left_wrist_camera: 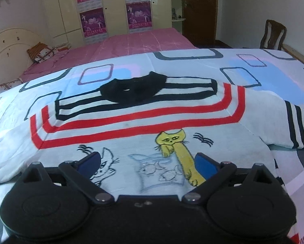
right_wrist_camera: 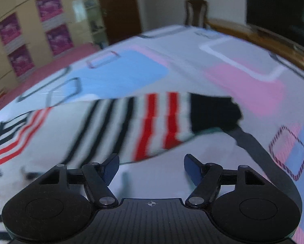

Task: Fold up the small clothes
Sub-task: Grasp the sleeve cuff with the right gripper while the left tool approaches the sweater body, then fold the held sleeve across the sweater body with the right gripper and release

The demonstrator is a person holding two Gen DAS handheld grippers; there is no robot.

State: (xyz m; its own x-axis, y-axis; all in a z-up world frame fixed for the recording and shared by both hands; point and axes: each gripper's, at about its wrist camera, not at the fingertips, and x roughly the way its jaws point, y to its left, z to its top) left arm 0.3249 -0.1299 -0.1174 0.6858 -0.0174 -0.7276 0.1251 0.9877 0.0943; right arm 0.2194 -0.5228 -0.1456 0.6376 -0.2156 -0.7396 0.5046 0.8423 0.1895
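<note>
A small white shirt point(left_wrist_camera: 131, 126) with black and red stripes, cat drawings and a black collar point(left_wrist_camera: 131, 90) lies flat on the patterned bed sheet point(left_wrist_camera: 253, 73). My left gripper point(left_wrist_camera: 147, 158) hovers open over the cat print on the chest, nothing between its blue pads. In the blurred right wrist view, one striped sleeve point(right_wrist_camera: 152, 122) with a black cuff point(right_wrist_camera: 213, 111) stretches across the sheet. My right gripper point(right_wrist_camera: 151, 159) stands open at the sleeve's near edge, and I see nothing pinched between its fingers.
A second bed with a pink cover point(left_wrist_camera: 131, 42) and a pillow point(left_wrist_camera: 42, 52) lies beyond. Behind it stands a wardrobe with purple posters point(left_wrist_camera: 111, 6). A wooden chair point(left_wrist_camera: 274, 34) and the bed's wooden rim point(right_wrist_camera: 263, 34) are at the far right.
</note>
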